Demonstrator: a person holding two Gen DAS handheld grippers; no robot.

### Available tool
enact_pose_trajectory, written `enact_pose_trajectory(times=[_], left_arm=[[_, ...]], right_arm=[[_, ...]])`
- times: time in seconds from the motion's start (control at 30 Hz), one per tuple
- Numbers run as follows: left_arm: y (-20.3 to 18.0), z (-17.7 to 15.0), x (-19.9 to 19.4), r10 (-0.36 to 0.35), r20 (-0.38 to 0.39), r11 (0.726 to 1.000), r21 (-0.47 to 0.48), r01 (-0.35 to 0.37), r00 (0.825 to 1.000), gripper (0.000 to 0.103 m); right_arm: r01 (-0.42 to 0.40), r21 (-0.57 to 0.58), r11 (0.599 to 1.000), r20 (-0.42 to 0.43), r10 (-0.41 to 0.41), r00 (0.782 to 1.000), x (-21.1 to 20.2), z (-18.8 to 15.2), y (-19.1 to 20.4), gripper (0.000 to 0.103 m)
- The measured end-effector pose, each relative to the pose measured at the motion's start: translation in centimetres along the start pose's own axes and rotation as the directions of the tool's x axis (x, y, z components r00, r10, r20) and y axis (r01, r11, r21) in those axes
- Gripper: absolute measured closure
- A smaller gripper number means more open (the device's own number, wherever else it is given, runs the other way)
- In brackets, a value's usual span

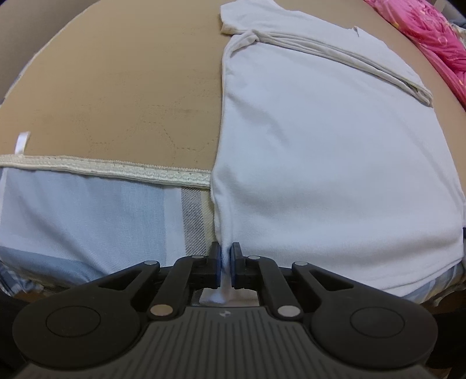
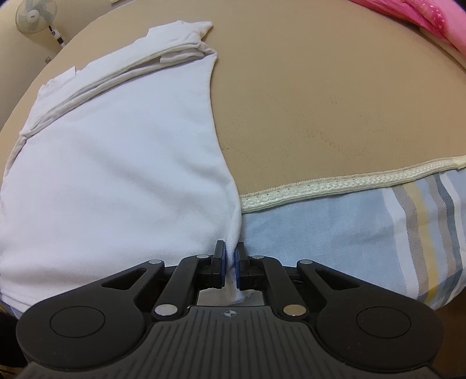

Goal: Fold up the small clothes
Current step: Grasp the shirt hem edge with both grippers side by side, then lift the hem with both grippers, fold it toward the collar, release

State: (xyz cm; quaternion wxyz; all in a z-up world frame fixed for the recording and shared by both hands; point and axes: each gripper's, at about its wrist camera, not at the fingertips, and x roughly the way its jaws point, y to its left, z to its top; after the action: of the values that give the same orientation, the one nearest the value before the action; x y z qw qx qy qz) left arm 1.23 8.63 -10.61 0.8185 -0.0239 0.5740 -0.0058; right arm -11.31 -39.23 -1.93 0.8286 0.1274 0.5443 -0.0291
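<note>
- Left black two-finger gripper (image 1: 226, 263) pinches the white cotton T-shirt (image 1: 320, 151) at its 6 o'clock corner.
- Right black two-finger gripper (image 2: 232, 263) likewise clamps the shirt's (image 2: 116, 163) other corner.
- Only the right view shows a white pedestal fan (image 2: 36, 14) at 10 o'clock.
- The shirt lies on a tan mat (image 1: 131, 96).

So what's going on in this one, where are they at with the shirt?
A person is folding a white T-shirt on a tan mattress. The left gripper pinches one near corner of the shirt's hem and the right gripper pinches the other, both shut on the fabric. The far end lies in bunched layers, sleeves tucked across. The near hem hangs over the mattress edge onto a striped sheet.
</note>
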Motion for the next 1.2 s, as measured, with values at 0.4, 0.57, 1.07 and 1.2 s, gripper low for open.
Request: enact_pose_trajectory(times=[0.4,0.57,1.07,1.2], left_arm=[[0.6,0.3,-3.0,-0.033,0.088,0.999,0.005,0.033,0.996,0.099],[1.3,0.6,-7.9,-0.092,0.191,0.995,0.042,0.086,0.977,0.100],[5.9,-3.7,-25.1,-0.339,0.387,0.940,0.099,0.327,0.858,0.100],[5.7,3.2,-19.3,-0.303,0.383,0.949,0.041,0.312,0.873,0.100]], right_arm=[[-0.064,0.048,0.997,0.112,0.059,0.992,-3.2,0.8,-0.7,0.099],[-0.191,0.086,0.978,0.230,0.168,0.959,-8.5,1.8,-2.0,0.099],[-0.477,0.083,0.875,0.472,0.387,0.792,-24.6,-4.4,-6.4,0.100],[-0.453,0.117,0.884,0.465,0.355,0.811,-20.8,0.0,-6.1,0.100]])
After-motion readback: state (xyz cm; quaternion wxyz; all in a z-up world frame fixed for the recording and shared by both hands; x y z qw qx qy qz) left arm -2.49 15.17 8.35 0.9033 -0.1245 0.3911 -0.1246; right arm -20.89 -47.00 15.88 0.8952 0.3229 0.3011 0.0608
